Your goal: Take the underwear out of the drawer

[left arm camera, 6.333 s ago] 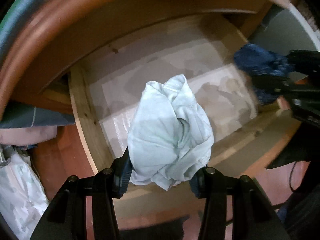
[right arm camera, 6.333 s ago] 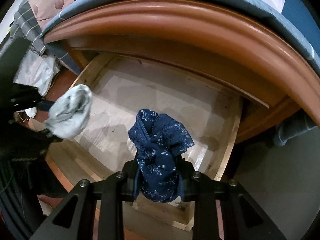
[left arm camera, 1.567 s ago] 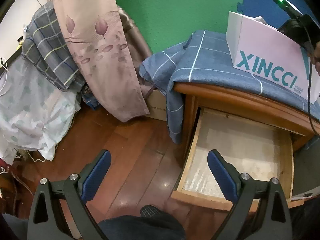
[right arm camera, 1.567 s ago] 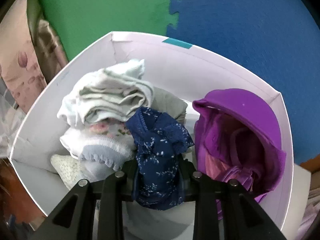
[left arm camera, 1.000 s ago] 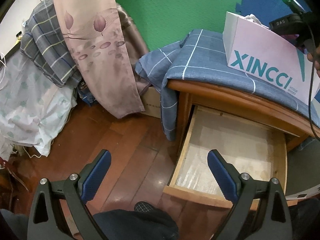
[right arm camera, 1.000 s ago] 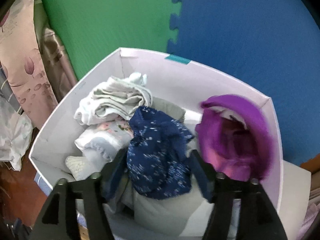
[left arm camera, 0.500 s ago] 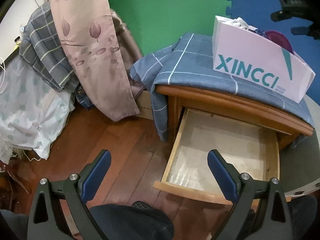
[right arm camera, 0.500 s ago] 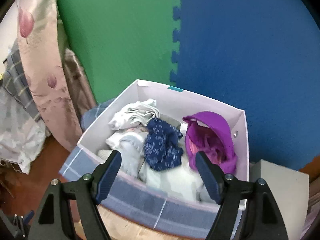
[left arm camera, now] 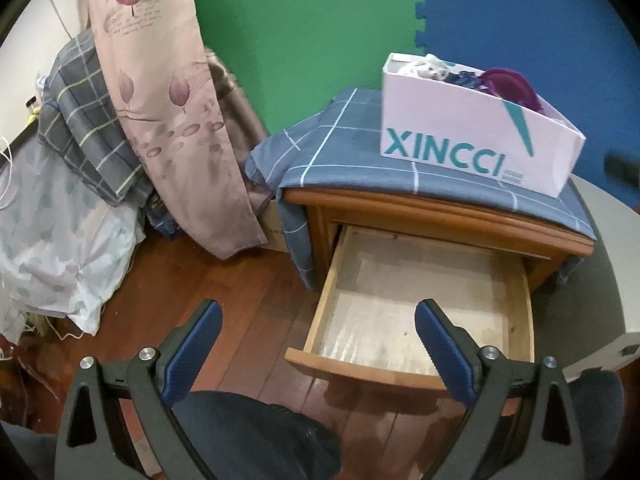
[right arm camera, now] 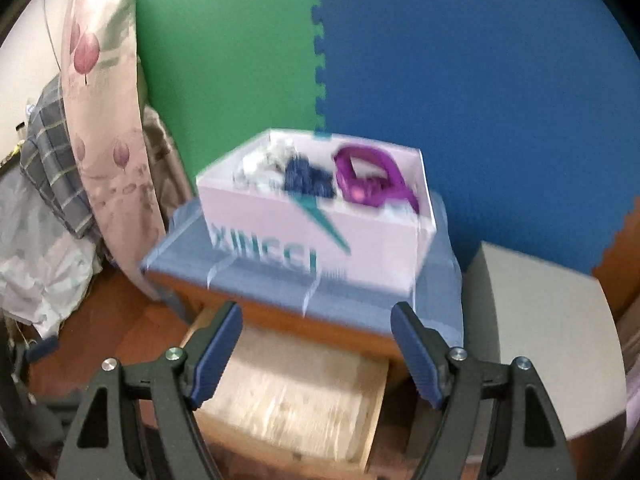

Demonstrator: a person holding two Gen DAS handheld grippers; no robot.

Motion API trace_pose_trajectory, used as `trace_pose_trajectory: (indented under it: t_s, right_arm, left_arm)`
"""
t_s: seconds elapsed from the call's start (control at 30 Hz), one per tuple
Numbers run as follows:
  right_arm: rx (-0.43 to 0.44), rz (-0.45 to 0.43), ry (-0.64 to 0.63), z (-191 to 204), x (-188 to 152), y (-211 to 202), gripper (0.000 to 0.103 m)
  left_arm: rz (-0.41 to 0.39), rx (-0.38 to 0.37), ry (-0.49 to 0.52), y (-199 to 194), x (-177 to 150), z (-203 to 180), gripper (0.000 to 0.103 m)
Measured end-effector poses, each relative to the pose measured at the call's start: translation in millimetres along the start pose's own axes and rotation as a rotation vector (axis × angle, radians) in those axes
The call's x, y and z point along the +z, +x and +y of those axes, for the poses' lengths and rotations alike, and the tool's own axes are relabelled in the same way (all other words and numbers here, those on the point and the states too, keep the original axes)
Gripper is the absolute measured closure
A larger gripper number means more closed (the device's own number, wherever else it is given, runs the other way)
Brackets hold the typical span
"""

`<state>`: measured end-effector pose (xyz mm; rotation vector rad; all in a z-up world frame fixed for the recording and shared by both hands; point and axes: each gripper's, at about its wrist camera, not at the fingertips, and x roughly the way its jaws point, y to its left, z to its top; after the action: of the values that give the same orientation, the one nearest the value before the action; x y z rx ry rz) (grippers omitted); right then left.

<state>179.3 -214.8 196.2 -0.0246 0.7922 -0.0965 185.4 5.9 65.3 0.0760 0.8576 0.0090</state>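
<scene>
A: where's the underwear [right arm camera: 308, 180]?
B: in the box [left arm camera: 472, 152] on the nightstand, above the pulled-out drawer [left arm camera: 420, 312].
A: claws?
B: left claw [left arm camera: 316, 332] and right claw [right arm camera: 316, 344] both spread wide, gripping nothing, off the drawer's front edge.

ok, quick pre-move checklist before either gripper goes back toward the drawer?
1. Drawer pulled open: ok.
2. Underwear left inside the drawer: none visible on its bare liner, ok.
3. Left gripper open with nothing between its fingers: ok.
4. Right gripper open with nothing between its fingers: ok.
5. Dark blue underwear lying in the white box on the nightstand, beside the purple garment: ok.
6. Light-coloured underwear in the box too: pale fabric shows at the rim, but which piece it is, cannot tell.
</scene>
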Motion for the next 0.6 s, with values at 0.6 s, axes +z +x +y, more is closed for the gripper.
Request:
trace_pose_trajectory:
  t_s: [0.6]
  right_arm:
    - [-0.062,0.113,-0.010,26.1,-123.1,-26.7,0.024]
  left_arm:
    - [0.012,-0.025,0.069,-32.5,-37.2,-29.6,0.007]
